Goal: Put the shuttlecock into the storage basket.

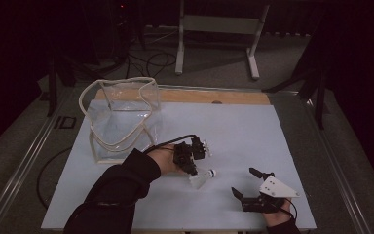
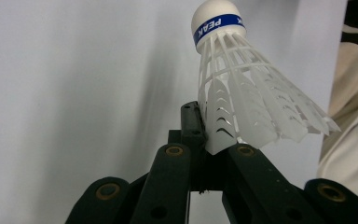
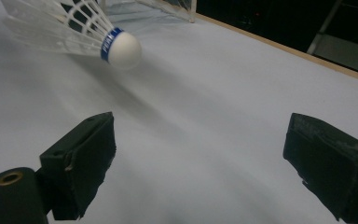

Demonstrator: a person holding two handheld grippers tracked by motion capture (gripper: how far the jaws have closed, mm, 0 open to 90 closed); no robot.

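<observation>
1. Table (image 1: 253, 131): pale blue top, with a bare wood strip (image 1: 214, 95) along the far edge. The right half of the top is open. The near edge sits right at both forearms.
2. Left gripper (image 1: 194, 168): mid-table, near the front right corner of the clear bag. Its jaws are closed on the rim of the shuttlecock skirt; the left gripper view shows one feather tip pinched between them (image 2: 204, 140).
3. Shuttlecock (image 1: 202, 179): one. White plastic skirt, white cork with a blue band (image 2: 218, 25). It is held by the skirt with the cork pointing away from the jaws. In the right gripper view it appears at upper left (image 3: 74, 32), cork toward that camera; I cannot tell if it touches the top.
4. Right gripper (image 1: 246, 181): near the front right edge of the table, well apart from the shuttlecock. Jaws spread wide with nothing between them (image 3: 200, 154).
5. Clear bag (image 1: 121, 119): one. Stands upright at far left with white piping on its edges, mouth open, close to the table's left edge.
6. Count: two grippers, one shuttlecock, one bag.
7. Beyond the far edge: grey floor, a white metal stand (image 1: 219, 34), cables.
</observation>
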